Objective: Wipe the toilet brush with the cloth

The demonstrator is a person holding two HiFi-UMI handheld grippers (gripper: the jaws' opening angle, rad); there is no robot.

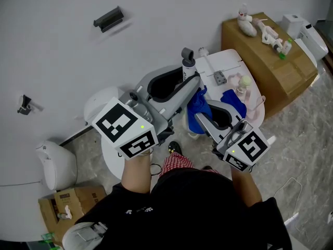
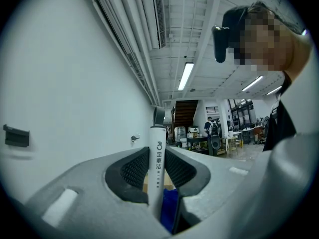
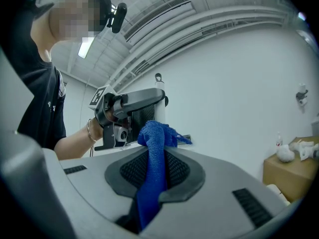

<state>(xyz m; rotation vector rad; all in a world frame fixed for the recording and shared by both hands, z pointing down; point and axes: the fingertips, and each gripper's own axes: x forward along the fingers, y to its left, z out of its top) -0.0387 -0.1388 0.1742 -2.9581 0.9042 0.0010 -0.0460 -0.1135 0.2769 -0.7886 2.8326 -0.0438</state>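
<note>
The toilet brush's white handle (image 2: 157,168) stands upright between the jaws of my left gripper (image 2: 157,152), which is shut on it. In the head view the grey-capped handle (image 1: 188,61) sticks up from the left gripper (image 1: 190,83) at the centre. My right gripper (image 1: 202,117) is shut on a blue cloth (image 1: 197,107), bunched right beside the handle just below the left jaws. In the right gripper view the cloth (image 3: 153,158) hangs down between the jaws of the right gripper (image 3: 154,148), with the handle (image 3: 160,106) close behind it. The brush head is hidden.
A white surface (image 1: 225,61) with small items lies behind the grippers. A cardboard box (image 1: 273,61) with bottles stands at the right, a white toilet (image 1: 308,34) beyond it. Another white fixture (image 1: 52,163) and an open carton (image 1: 67,207) sit at the lower left.
</note>
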